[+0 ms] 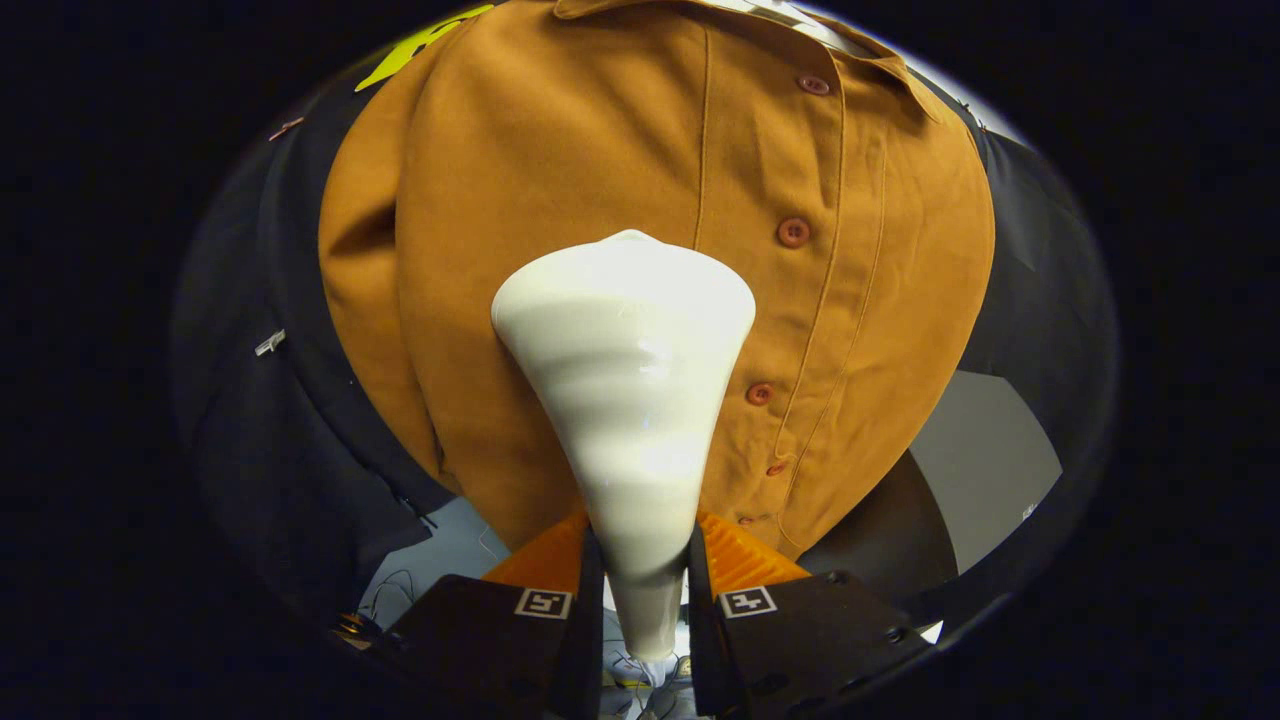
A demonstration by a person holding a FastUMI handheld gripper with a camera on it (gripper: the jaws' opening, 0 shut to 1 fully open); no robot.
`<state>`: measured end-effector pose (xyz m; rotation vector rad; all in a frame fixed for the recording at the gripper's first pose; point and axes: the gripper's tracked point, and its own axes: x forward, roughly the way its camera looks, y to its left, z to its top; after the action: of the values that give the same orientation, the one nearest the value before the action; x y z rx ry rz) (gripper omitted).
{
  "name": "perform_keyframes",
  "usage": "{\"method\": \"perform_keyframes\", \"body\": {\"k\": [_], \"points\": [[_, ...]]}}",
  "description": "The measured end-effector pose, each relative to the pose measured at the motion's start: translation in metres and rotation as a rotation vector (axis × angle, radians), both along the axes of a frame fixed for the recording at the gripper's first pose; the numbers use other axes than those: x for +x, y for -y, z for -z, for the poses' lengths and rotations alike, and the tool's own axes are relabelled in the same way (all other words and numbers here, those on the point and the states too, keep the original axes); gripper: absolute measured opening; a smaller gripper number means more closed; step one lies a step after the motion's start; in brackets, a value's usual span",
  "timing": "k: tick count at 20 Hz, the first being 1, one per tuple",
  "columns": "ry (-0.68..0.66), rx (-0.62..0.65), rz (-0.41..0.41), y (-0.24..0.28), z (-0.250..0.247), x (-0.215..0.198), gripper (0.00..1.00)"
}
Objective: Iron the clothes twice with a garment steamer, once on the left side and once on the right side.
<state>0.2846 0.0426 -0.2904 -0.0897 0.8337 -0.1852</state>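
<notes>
— Tongs (640, 585) squeezing the thin handle of the white steamer (625, 400), one finger on each side.

— Steamer pointing which way?

— Pointing straight ahead and away, wide head at the far end, pressing on or nearly on the brown shirt (560, 170).

— And hanging where, that shirt?

— Hanging just beyond the tongs, in front of the dark wall. Steamer head sitting left of the row of buttons (793, 232). Probably doing the left side now; right side waiting past the buttons.
</notes>
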Motion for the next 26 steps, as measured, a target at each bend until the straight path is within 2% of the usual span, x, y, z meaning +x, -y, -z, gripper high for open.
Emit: {"method": "perform_keyframes", "body": {"k": [18, 22, 26], "points": [[-0.240, 0.034, -0.021, 0.005, 0.095, -0.067, 0.39], [-0.228, 0.033, -0.021, 0.011, 0.082, -0.082, 0.39], [-0.102, 0.031, -0.010, 0.025, 0.022, -0.079, 0.39]]}}
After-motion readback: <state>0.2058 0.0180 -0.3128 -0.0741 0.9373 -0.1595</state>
